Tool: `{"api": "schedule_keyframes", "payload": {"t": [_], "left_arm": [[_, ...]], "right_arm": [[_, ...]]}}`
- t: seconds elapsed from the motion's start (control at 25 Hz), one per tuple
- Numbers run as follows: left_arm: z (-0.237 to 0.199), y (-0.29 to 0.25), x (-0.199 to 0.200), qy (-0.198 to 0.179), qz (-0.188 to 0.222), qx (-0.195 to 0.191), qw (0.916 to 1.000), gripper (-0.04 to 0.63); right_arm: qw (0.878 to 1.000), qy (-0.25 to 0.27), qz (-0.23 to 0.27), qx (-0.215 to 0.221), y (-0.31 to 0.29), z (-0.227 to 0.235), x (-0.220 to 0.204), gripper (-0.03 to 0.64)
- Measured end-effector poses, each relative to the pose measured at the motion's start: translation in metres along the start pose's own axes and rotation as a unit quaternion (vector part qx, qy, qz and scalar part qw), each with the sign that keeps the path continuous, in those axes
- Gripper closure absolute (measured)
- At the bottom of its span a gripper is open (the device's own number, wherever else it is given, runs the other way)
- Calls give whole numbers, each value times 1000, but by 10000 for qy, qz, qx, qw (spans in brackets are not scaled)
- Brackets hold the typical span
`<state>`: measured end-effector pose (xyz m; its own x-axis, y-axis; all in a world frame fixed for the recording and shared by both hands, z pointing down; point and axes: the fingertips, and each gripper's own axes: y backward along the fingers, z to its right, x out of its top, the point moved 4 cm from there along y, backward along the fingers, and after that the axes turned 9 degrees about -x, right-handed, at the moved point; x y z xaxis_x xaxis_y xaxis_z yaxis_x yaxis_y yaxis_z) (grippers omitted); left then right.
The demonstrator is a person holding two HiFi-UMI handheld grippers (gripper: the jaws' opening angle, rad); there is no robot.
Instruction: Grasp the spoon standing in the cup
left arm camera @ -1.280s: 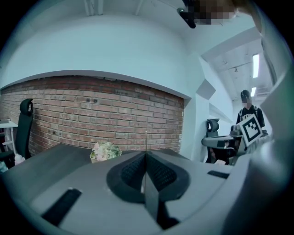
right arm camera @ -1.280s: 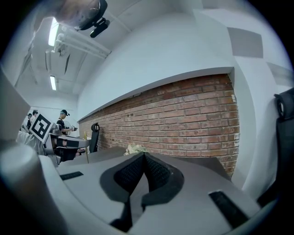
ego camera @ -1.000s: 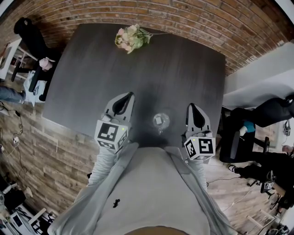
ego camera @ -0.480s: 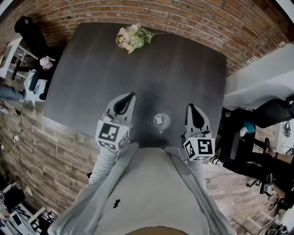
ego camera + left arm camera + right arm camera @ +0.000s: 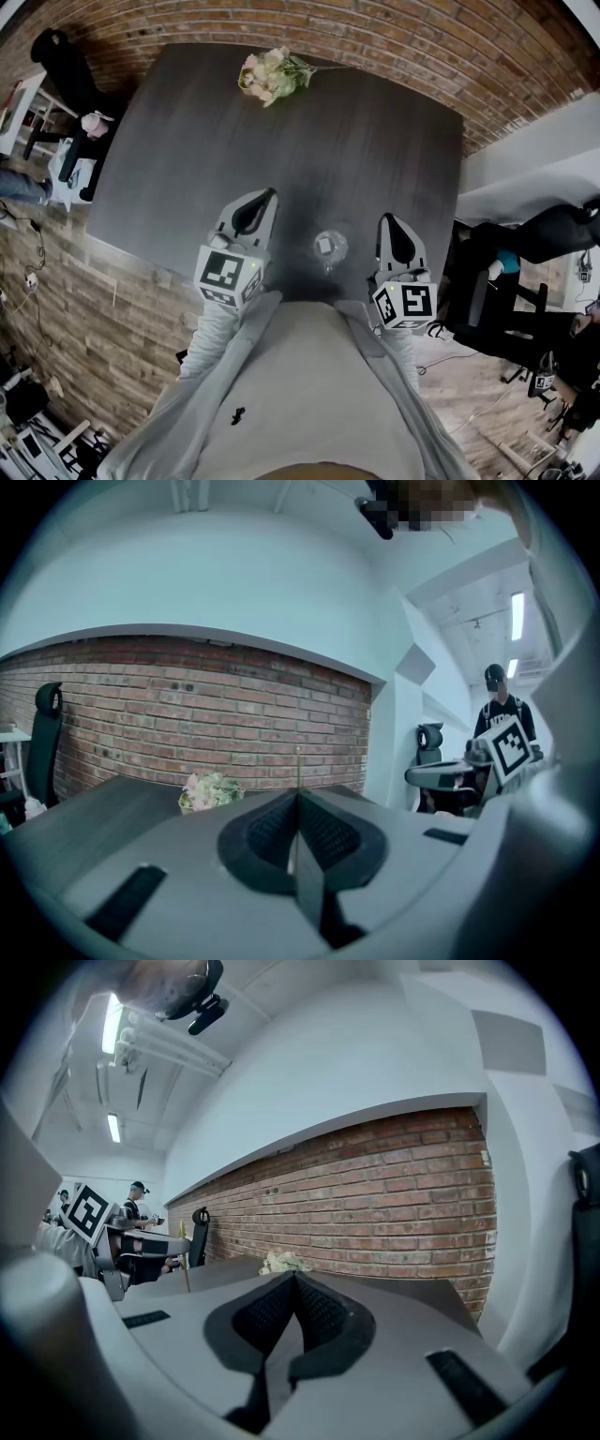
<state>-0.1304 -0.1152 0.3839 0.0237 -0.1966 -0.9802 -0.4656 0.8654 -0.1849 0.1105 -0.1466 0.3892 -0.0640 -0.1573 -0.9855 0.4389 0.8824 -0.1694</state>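
Spoon: standing in cup
Left gripper: left of cup, jaws pressed together, empty
Right gripper: right of cup, jaws together, empty

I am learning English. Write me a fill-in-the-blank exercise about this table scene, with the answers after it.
The cup stands ____ the left claw and the right claw.
The flowers lie on the table, near the ____ wall.
Both claws hold ____.
Missing words: between; brick; nothing.
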Motion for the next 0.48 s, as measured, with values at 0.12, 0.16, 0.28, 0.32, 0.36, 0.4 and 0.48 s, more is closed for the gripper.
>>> {"api": "schedule_keyframes", "payload": {"t": [0.12,0.16,0.28,0.32,0.36,0.4,0.48], "left_arm": [[2,-1,0,18,9,-34,10000,577],[2,-1,1,23,11,-54,10000,577],[6,-3,2,13,23,-126,9999,577],[7,-4,3,5,25,-152,9999,577],[9,-5,3,-2,24,-178,9998,577],[11,-5,2,-7,21,-202,9998,577],[15,-6,1,-13,13,-249,9997,577]], "right_arm": [[10000,1,-15,1,0,0,0,601],[10000,0,-17,4,0,0,0,601],[10000,-20,-16,15,-1,-1,1,601],[10000,-16,-16,19,0,-1,1,601],[10000,-9,-16,21,0,-1,1,601],[10000,-6,-19,19,1,-1,1,601],[10000,-9,-26,8,3,0,-1,601]]}}
